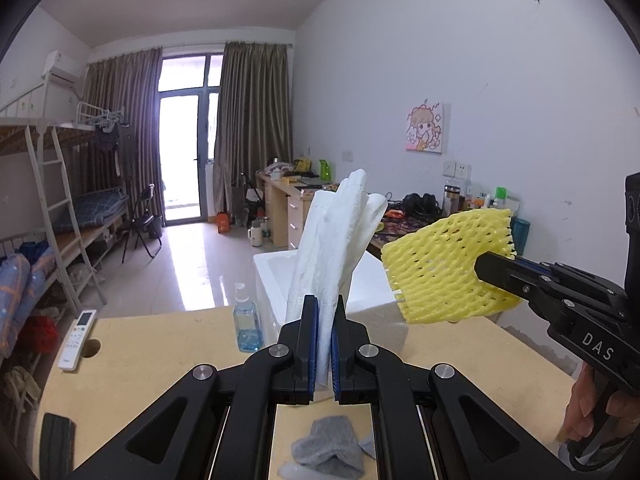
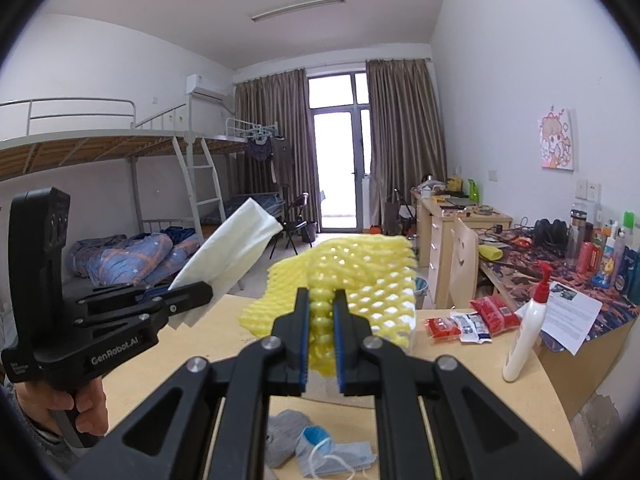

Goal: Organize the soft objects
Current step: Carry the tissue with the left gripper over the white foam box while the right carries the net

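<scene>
The left gripper pinches a limp white tissue above the tabletop; the right gripper clamps a yellow foam net by its edge; both look featherlight, squashy, best held near an edge.

Dormitory room: bunk beds, cluttered desks, curtained balcony door.
</scene>
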Demonstrator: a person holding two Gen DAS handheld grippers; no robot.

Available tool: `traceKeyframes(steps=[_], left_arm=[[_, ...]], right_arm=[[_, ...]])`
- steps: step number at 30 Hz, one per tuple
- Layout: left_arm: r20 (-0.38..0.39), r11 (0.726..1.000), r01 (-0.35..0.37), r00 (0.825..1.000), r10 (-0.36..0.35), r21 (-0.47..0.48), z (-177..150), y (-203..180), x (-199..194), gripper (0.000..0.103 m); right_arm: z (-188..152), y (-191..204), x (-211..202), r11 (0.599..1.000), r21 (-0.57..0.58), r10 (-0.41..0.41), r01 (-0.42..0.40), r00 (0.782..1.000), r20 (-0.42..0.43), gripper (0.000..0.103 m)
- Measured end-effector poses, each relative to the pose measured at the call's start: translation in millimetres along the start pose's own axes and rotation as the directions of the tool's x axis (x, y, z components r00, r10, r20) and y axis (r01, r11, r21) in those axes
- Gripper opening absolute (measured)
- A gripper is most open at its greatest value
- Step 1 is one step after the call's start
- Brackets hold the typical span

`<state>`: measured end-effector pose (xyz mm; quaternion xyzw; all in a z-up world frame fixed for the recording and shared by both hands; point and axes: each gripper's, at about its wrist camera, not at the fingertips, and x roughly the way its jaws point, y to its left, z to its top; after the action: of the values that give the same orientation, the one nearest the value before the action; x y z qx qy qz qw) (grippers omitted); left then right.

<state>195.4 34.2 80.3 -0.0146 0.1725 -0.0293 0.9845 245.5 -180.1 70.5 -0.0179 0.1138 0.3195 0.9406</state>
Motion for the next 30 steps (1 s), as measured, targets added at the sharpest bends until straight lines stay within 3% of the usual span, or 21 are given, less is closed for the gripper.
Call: traceKeyframes(steps=[19,30], left_arm=[[-0.055,1.000,0.001,0.999,-0.001,0.009,25.2,16.3,92.9,0.006],[-0.083,0.999,0.020,0.996,-0.017,0.034,27.8,0.3,131.5,0.006]], right_arm=[[16.9,-20.3,73.7,1.000,0.006,-0.022,0.023,0.996,-0.083,0.013],[17.4,-41.6,67.8,0.997,0.045,-0.066,0.069,0.995,-0.078,0.013]])
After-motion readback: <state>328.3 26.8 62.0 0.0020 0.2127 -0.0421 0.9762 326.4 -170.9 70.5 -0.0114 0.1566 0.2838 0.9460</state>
